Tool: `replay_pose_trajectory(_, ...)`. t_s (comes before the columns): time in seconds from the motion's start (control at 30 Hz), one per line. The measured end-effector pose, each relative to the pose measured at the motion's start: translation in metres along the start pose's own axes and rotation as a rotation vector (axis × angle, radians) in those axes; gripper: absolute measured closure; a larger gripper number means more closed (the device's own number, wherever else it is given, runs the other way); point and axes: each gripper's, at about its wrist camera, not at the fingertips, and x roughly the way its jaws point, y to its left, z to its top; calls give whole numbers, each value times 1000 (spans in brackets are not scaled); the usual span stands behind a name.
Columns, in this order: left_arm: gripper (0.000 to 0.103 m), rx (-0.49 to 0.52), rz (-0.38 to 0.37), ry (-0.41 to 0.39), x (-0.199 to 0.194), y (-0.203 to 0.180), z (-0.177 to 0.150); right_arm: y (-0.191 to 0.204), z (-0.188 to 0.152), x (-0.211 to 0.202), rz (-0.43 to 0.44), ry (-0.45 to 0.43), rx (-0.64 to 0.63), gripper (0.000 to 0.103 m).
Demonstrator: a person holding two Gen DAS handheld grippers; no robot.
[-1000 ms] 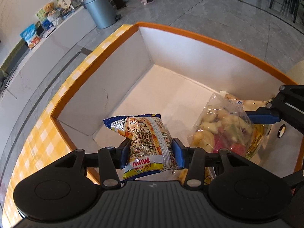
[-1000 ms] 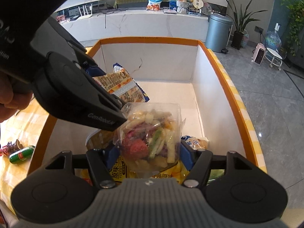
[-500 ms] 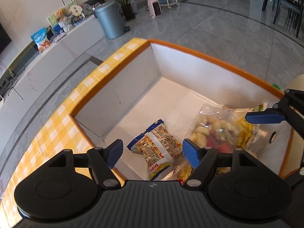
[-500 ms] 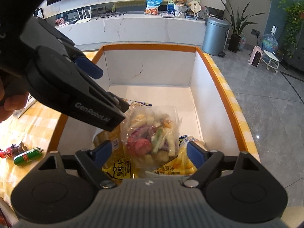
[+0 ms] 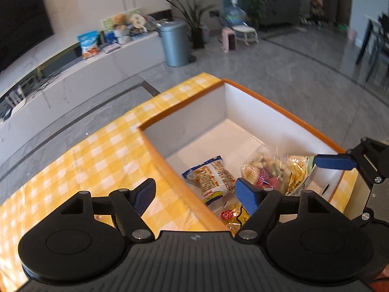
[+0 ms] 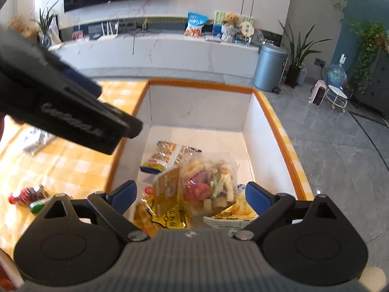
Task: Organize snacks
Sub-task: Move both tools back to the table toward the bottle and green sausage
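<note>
Lying below hand-held gripper [image 5: 197, 192], snack packet [image 5: 214, 178]

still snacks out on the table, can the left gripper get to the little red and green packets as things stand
Probably yes: the small red and green packets lie in the open on the yellow checked tablecloth, outside the box, and the left gripper is open and empty.

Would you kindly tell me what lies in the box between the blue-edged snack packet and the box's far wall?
Nothing: in the right wrist view, only bare white floor runs from the blue-edged snack packet to the far wall of the box.

Black left tool [image 5: 197, 192] – blue pads, silver screws
</note>
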Motion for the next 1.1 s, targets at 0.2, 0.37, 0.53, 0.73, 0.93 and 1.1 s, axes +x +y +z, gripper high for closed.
replay_pose_trajectory(0.2,15,-134,24,-93,-45,23,-21,17,1,-25,16,-91,63,9)
replay_pose_trajectory(0.37,14,-249,59,-102,-67,44,-46,33,-3,-42,56,-149,135,9)
replay_pose_trajectory(0.53,14,-358,103,-82,-80,69,-79,47,-6,-47,87,-170,201,9)
replay_pose_trajectory(0.73,14,-456,164,-92,-96,100,-118,76,-12,-49,83,-227,215,9)
replay_pose_trajectory(0.93,14,-524,141,-60,-103,129,-151,109,-26,-42,110,-235,189,10)
replay_pose_trajectory(1.1,14,-567,75,-40,-104,143,-172,135,-37,-35,131,-245,121,18)
